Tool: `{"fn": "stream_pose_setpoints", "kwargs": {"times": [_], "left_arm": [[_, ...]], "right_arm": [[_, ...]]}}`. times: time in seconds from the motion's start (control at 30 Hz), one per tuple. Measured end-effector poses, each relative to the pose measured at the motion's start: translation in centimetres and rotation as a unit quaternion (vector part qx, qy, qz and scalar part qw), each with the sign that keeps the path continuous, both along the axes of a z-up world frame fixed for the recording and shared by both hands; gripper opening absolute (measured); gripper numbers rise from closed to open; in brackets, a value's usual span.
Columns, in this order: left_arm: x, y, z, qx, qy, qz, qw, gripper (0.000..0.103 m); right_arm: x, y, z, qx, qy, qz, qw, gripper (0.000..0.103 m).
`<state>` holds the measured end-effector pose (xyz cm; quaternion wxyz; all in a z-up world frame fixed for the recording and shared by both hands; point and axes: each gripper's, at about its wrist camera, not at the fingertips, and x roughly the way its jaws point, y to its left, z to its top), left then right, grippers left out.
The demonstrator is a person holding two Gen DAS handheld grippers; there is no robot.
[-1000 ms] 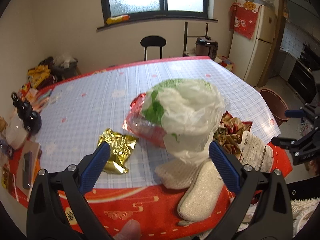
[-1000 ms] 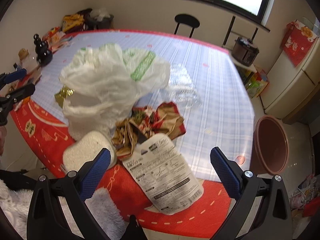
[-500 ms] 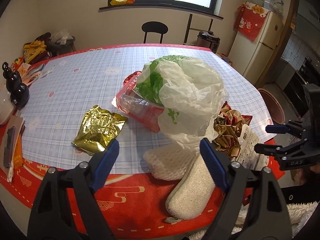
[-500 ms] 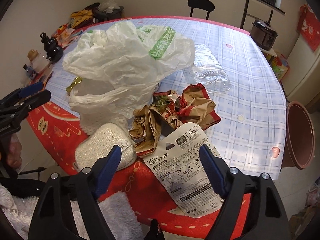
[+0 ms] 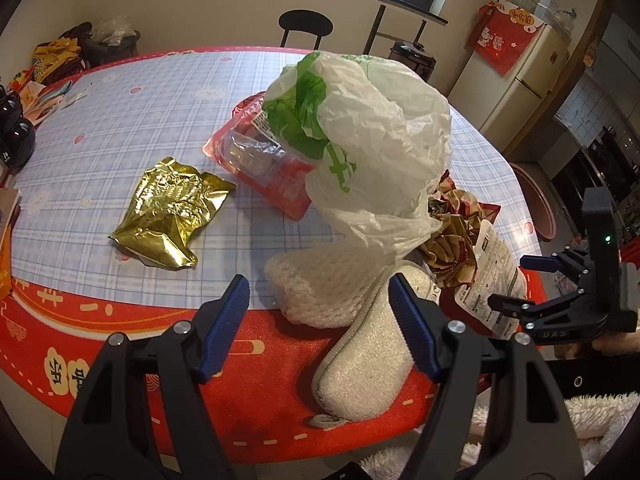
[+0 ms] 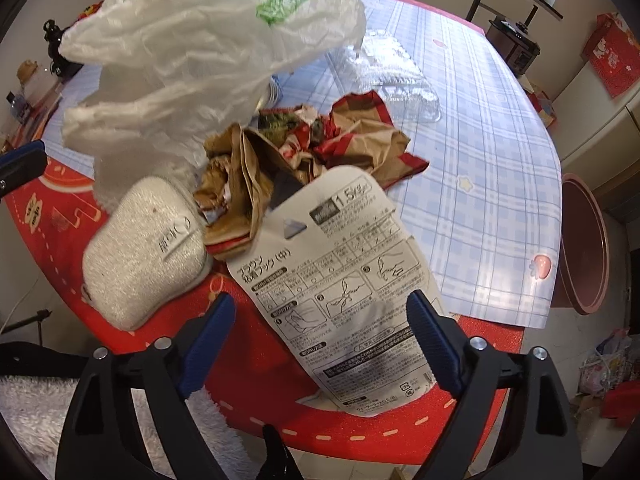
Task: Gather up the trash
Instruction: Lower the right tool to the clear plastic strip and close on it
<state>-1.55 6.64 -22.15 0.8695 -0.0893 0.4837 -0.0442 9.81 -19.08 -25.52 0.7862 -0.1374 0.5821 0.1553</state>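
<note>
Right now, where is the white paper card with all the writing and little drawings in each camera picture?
Left wrist view: the printed card lies far right, at the table's edge, beside the right gripper.
Right wrist view: it sits bottom centre, between the open blue fingers.
Shared landmark: the crumpled brown and red paper touching the card's top.

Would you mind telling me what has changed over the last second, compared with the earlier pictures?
Both grippers have come down closer to the table edge: the left gripper toward the white sponge, the right gripper toward the printed card. Both have narrowed but remain open, holding nothing. The plastic bag, gold wrapper and crumpled paper lie as before.
</note>
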Motion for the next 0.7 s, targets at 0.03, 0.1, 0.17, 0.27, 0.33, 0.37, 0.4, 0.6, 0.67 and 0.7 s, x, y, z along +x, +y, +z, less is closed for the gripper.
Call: {"fn": "stream_pose_setpoints", "kwargs": {"times": [0.03,0.1,0.17,0.27,0.33,0.37,0.4,0.6,0.67,0.7], "left_arm": [[0.0,-0.1,-0.1,-0.002,0.002,-0.001,1.0,0.072],[0.1,-0.2,-0.5,-0.004,0.007,-0.004,1.0,0.072],[0.2,-0.4,-0.7,-0.006,0.012,-0.008,0.9999,0.072],[0.2,-0.6,-1.0,-0.007,0.016,-0.01,0.9998,0.072],[0.2,-0.7,-1.1,-0.007,0.018,-0.011,0.9997,0.072],[0.1,-0.7,-1.1,-0.008,0.019,-0.011,0.9997,0.072],[0.1,-0.7,-1.2,-0.008,0.02,-0.011,0.9997,0.072],[0.1,-0.6,-1.5,-0.01,0.029,-0.009,0.9995,0.072],[0.2,-0.7,-1.6,-0.009,0.031,-0.009,0.9994,0.072],[0.2,-0.7,-1.6,-0.009,0.032,-0.009,0.9994,0.072]], "right_arm": [[0.0,0.0,-0.3,-0.003,0.001,0.001,1.0,0.089],[-0.1,0.2,-0.9,-0.018,-0.002,0.008,1.0,0.091],[-0.1,0.5,-1.6,-0.038,-0.012,0.019,0.999,0.095],[-0.1,0.7,-2.9,-0.06,-0.009,0.034,0.998,0.097],[-0.1,0.9,-3.7,-0.07,-0.005,0.042,0.997,0.098],[-0.2,1.1,-3.9,-0.078,-0.008,0.046,0.996,0.098],[-0.4,1.3,-4.2,-0.087,-0.012,0.052,0.995,0.098],[-0.6,1.8,-5.4,-0.117,-0.02,0.072,0.99,0.098],[-0.4,1.6,-5.9,-0.117,-0.019,0.07,0.99,0.098],[-0.4,1.4,-5.8,-0.11,-0.022,0.068,0.991,0.098]]}}
